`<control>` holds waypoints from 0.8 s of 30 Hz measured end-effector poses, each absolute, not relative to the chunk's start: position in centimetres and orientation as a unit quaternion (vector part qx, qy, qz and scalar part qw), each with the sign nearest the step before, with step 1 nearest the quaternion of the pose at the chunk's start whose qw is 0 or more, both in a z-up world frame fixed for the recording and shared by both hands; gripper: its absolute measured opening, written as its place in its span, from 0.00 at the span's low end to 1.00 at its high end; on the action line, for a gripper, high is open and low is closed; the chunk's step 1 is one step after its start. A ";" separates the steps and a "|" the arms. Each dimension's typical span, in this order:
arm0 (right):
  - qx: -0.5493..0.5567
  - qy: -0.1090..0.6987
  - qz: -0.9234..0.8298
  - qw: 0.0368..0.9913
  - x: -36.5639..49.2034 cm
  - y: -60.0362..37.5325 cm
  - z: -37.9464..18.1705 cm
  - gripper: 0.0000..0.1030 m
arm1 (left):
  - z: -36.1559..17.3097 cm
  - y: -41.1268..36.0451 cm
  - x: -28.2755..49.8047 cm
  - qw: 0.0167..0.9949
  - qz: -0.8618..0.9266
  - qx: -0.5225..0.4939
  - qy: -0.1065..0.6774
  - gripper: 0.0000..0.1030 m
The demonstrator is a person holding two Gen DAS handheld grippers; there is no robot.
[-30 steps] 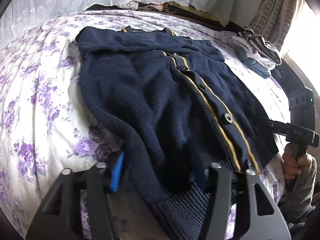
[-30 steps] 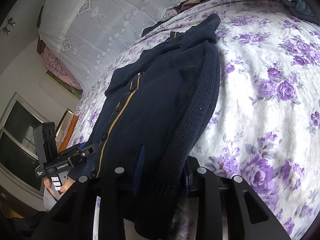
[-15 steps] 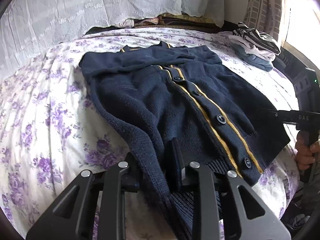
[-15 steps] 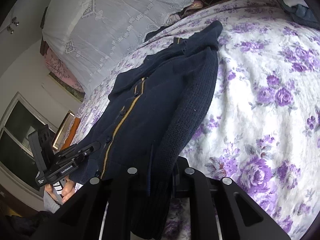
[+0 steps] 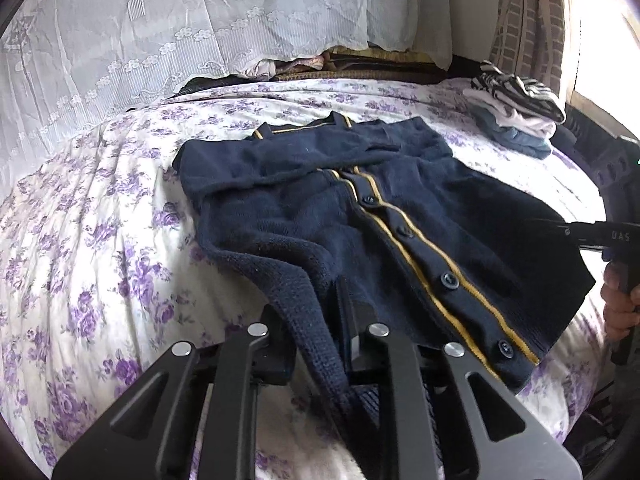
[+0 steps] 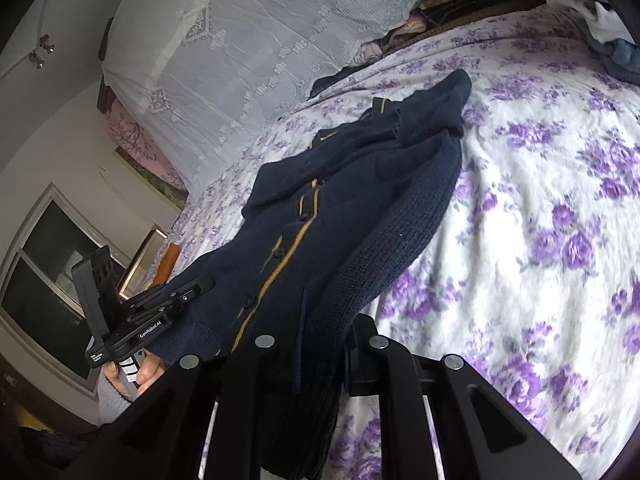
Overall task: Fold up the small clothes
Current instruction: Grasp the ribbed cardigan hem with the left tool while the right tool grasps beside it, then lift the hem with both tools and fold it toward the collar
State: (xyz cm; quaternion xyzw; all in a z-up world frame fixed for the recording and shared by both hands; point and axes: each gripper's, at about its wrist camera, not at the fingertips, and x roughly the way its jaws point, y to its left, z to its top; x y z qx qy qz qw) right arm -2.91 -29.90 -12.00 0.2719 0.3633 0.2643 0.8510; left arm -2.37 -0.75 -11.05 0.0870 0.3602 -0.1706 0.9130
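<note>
Cardigan point(image 5: 360, 216), navy with gold trim, lies buttoned on a floral bed point(image 5: 80, 240), sleeves folded in; left claw point(image 5: 316, 344) and right claw point(image 6: 320, 360) clamp its hem corners. Bottom-to-collar fold apparently remains; folded clothes point(image 5: 516, 108) wait beyond.

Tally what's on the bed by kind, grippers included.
Navy cardigan: 1
Stack of folded clothes: 1
Grippers pinching the cardigan's hem, left gripper and right gripper: 2
Total: 4
</note>
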 end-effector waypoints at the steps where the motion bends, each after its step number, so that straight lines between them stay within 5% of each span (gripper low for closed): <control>1: 0.273 0.362 0.265 0.851 -2.8 -29.9 -11.9 0.14 | -10.9 -0.7 -2.2 0.912 -0.174 0.083 0.361 0.14; 24: 0.308 0.336 0.296 0.840 1.6 -30.3 -8.3 0.14 | -7.4 -1.2 1.9 0.916 -0.178 0.075 0.353 0.13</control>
